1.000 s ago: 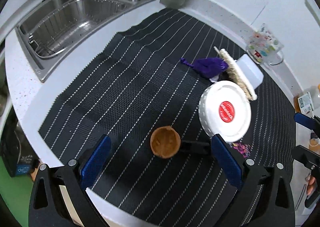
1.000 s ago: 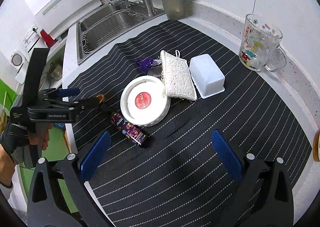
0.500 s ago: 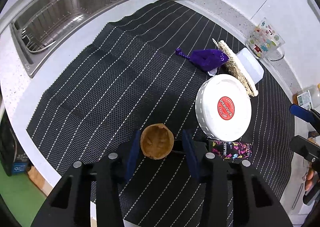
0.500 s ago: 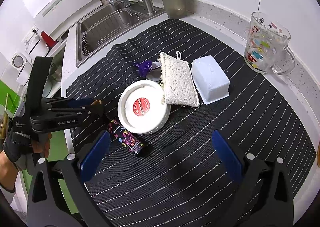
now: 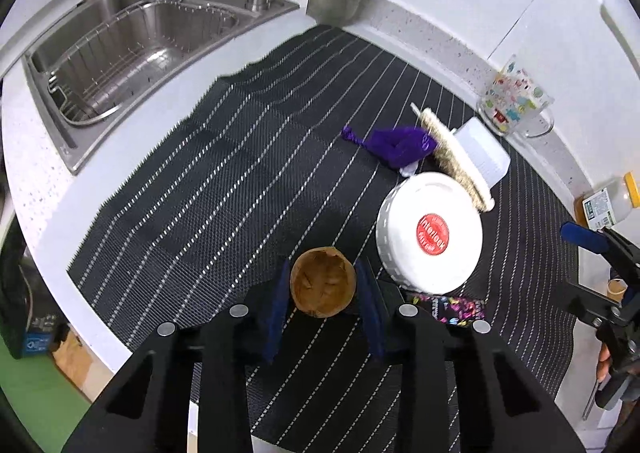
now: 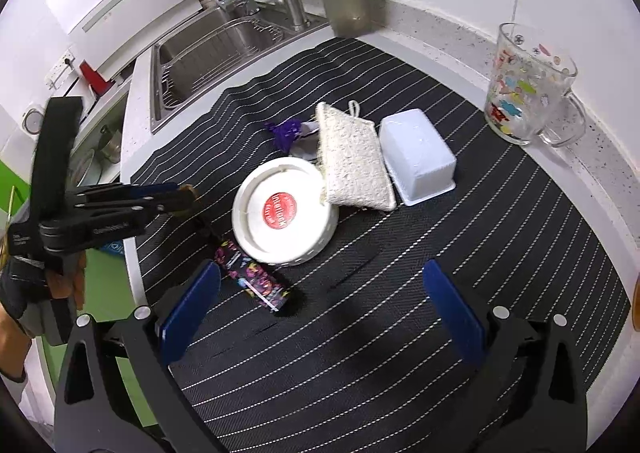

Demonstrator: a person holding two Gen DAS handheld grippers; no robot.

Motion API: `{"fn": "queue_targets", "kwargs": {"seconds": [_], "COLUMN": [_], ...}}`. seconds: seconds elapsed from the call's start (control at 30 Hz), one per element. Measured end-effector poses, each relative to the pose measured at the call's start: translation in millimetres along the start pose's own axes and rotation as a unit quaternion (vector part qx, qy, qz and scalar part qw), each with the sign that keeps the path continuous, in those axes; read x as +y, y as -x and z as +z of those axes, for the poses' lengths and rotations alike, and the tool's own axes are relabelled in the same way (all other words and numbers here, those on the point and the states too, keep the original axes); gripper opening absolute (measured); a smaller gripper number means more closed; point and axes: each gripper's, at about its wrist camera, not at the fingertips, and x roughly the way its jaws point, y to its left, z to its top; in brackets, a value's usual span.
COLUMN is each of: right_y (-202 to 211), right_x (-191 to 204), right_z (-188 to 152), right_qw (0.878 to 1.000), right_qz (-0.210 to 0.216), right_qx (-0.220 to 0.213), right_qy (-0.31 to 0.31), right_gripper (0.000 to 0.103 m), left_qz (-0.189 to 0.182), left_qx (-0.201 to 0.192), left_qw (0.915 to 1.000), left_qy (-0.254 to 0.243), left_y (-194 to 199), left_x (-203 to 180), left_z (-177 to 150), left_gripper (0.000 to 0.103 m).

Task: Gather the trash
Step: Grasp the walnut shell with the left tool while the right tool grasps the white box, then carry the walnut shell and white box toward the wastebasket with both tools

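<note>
Brown nutshell half [image 5: 323,282], hollow side up, sits clamped between the left gripper [image 5: 323,293] pads at the near left edge of the striped black mat [image 5: 224,189]. Just beside it: patterned dark wrapper [image 6: 252,279], touching the white round lid [image 6: 285,210]. Purple wrapper [image 5: 398,145] mid-mat, beyond the lid. Right gripper [image 6: 320,307] hangs over the mat's near edge, jaws wide apart, holding nothing.

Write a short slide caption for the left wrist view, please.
Left gripper shut on a brown nutshell beside a white lid.
</note>
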Motion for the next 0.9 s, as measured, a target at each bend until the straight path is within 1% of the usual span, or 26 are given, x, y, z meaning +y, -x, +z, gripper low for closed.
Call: {"fn": "queue_targets", "kwargs": {"seconds": [0.1,0.27,0.4,0.57,0.63,0.7,0.77,0.8,0.83,0.9], "right_y": [1.9,-4.0,-22.1,-51.7,-63.3,-74.8,-82.4,-84.9,-86.4,-83.7], "right_x": [-7.4,-23.3,-38.9,-55.1,-61.1,-67.3,-70.5,-70.8,-70.6,-69.1], "right_z": [5.5,25.8,45.8,61.8,66.0,69.8,71.9,72.4,72.9,72.5], "right_qw": [1.0,0.999,0.999,0.999,0.999,0.999,0.999,0.999,0.999,0.999], "right_qz": [-0.01,-0.029,-0.039,-0.042,-0.043,-0.04,-0.035,-0.033,-0.03,-0.026], "right_qx": [-0.005,-0.012,-0.008,0.008,0.018,0.027,0.035,0.038,0.041,0.037], "right_qy": [-0.003,0.0,0.003,0.01,0.013,0.013,0.014,0.015,0.019,0.024], "right_gripper": [0.1,0.1,0.099,0.098,0.088,0.08,0.069,0.058,0.049,0.046], "left_qz": [0.0,0.0,0.0,0.002,0.002,0.003,0.002,0.001,0.0,-0.001], "left_qx": [-0.009,-0.022,-0.029,-0.027,-0.025,-0.024,-0.022,-0.021,-0.02,-0.018], "left_qw": [0.9999,0.9997,0.9995,0.9996,0.9996,0.9997,0.9998,0.9998,0.9998,0.9998], "left_qy": [-0.006,-0.014,-0.016,-0.011,-0.008,-0.005,0.0,0.002,0.003,0.003], "left_y": [7.7,16.5,19.2,12.7,8.9,6.5,3.8,3.1,2.6,2.8], "left_x": [-2.4,-6.1,-7.0,-4.9,-3.2,-2.0,-0.6,-0.2,-0.3,-1.1], "left_z": [5.8,16.6,25.0,33.1,35.9,37.2,38.7,38.7,39.1,39.4], "left_gripper": [0.033,0.033,0.033,0.033,0.033,0.033,0.033,0.033,0.033,0.033]}}
